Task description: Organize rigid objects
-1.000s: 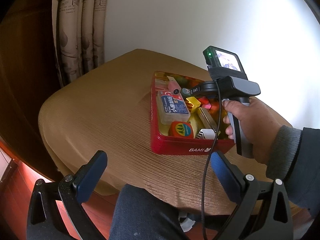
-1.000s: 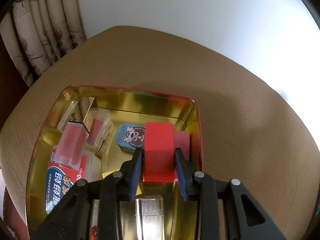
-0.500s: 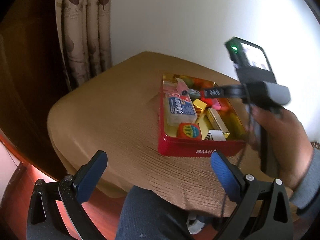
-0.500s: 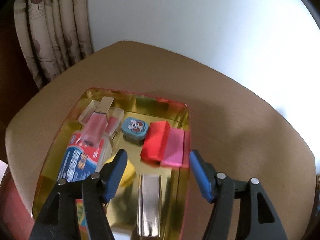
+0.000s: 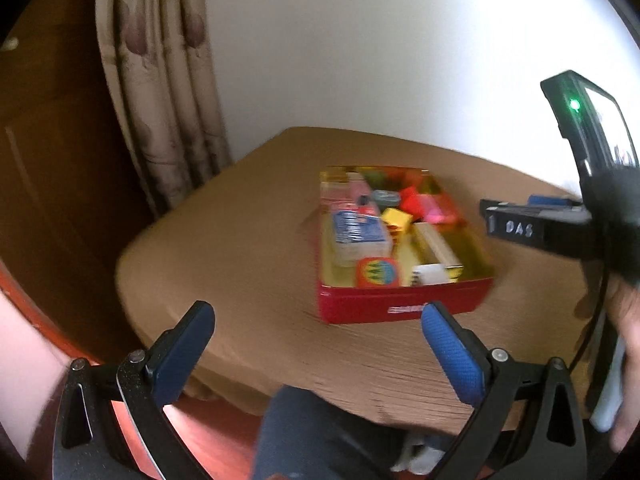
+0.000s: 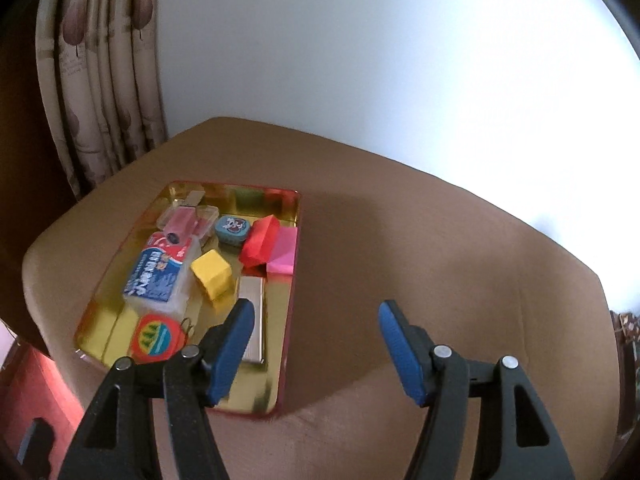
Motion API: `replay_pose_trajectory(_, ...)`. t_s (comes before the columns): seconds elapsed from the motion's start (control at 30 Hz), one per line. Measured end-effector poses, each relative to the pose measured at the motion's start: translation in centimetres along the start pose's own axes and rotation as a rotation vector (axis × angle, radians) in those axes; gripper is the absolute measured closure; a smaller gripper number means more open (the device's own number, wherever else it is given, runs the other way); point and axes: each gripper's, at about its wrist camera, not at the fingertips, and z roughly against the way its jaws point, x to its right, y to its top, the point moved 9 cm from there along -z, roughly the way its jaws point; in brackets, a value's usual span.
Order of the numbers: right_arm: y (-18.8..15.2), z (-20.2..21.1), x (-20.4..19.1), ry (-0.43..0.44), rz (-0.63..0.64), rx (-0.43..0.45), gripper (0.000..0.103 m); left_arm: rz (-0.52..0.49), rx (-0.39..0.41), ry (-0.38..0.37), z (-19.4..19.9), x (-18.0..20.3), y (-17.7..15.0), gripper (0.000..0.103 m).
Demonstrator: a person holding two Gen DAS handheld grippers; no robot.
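The right gripper (image 6: 316, 340) hangs above the near right edge of the red tin (image 6: 289, 304), its blue pads (image 6: 234, 344) spread apart with nothing between them; the jaws have just been opening, and the red block (image 6: 260, 239) now lies free inside the tin, tilted against the pink block (image 6: 283, 249) at the far right wall. That spot looks chosen to pack the two flat-sided blocks side by side against the rim.

The left gripper (image 5: 316, 354) waits over the near edge of the table (image 5: 240, 248), jaws wide and empty, probably held back so as not to crowd the tin.

The tin is a shallow rectangle, red outside and mirror-gold inside, so its floor throws back coloured reflections. In it lie a yellow cube (image 6: 211, 274) with crisp matte faces, a clear plastic box with a blue label (image 6: 158, 276) along the left side, a small clear case with a pink insert (image 6: 187, 222) at the far end, a rounded teal tin with a cartoon (image 6: 232, 230), a ribbed silver metal bar (image 6: 252, 320) running near to far, and a round orange disc (image 6: 157, 338) at the near left corner. A white item beside the bar shows only in the blurred left view; I cannot say what it is. The table top is brown with fine wood grain and rounded corners.
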Motion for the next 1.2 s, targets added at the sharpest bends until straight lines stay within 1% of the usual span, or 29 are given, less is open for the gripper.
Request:
replay_pose_trajectory(0.03,0.0,0.3,-0.4,0.0,-0.001,0.004,0.036,0.012,-0.004,-0.021,0.0,0.2,0.0,0.001)
replay_pose_trajectory(0.13,-0.3,2.1,-0.8,-0.009,0.006,0.027,0.036,0.006,0.031,-0.047,0.9,1.0,0.6,0.001)
replay_pose_trajectory(0.23,-0.1,3.2,-1.0,-0.023,0.018,0.043,0.036,-0.001,0.089,-0.038,2.1,1.2,1.2,0.001)
replay_pose_trajectory(0.3,0.1,4.3,-0.9,-0.024,0.016,0.058,0.036,0.001,0.098,-0.043,2.3,1.5,1.3,0.001)
replay_pose_trajectory(0.37,0.5,5.1,-0.9,-0.037,0.015,0.077,0.036,-0.003,0.093,-0.05,2.3,1.7,1.2,0.001)
replay_pose_trajectory(0.47,1.0,6.7,-0.7,-0.04,0.014,0.099,0.036,-0.022,0.091,-0.012,2.5,1.7,1.1,0.001)
replay_pose_trajectory(0.57,1.4,7.5,-0.7,-0.046,0.022,0.112,0.036,-0.032,0.088,-0.027,2.7,2.0,0.9,0.001)
replay_pose_trajectory(0.7,1.8,8.4,-0.7,-0.046,0.024,0.128,0.036,-0.043,0.086,-0.017,2.7,2.2,0.7,0.001)
replay_pose_trajectory(0.93,1.8,9.2,-1.1,-0.05,0.047,0.136,0.036,-0.04,0.069,-0.024,2.4,2.1,0.3,0.001)
replay_pose_trajectory(1.0,1.8,9.2,-1.2,-0.05,0.052,0.137,0.036,-0.046,0.075,-0.026,2.6,2.3,0.3,0.001)
replay_pose_trajectory(1.1,1.8,9.3,-1.4,-0.047,0.055,0.137,0.036,-0.058,0.089,-0.011,2.8,2.6,0.2,0.001)
replay_pose_trajectory(1.2,1.8,9.4,-1.5,-0.045,0.057,0.136,0.036,-0.049,0.089,-0.007,3.0,2.6,0.1,0.001)
